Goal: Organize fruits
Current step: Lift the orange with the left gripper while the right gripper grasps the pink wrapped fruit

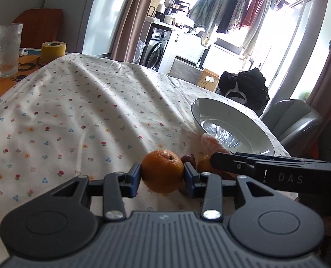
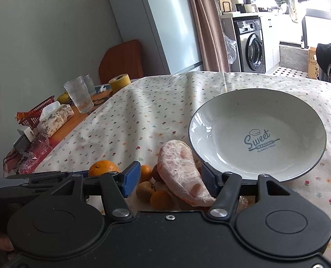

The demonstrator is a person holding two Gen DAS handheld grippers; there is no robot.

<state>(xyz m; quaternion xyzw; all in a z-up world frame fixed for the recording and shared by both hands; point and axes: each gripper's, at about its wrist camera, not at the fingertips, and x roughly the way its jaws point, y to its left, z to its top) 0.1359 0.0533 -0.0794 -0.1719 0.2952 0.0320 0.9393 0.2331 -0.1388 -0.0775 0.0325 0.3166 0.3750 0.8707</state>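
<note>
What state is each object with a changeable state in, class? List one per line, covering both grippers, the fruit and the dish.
left gripper: shut on the orange.
orange: gripped between the pads.
right gripper: open, around the peeled pomelo piece.
peeled pomelo piece: lying on the fruit pile, not gripped.
plate: upright, empty.
glass: upright, nearly empty.

Table w/ floral cloth point(image 2: 143, 102): plate point(image 2: 210, 116), fruit pile point(image 2: 156, 192), glass point(image 2: 79, 98).
</note>
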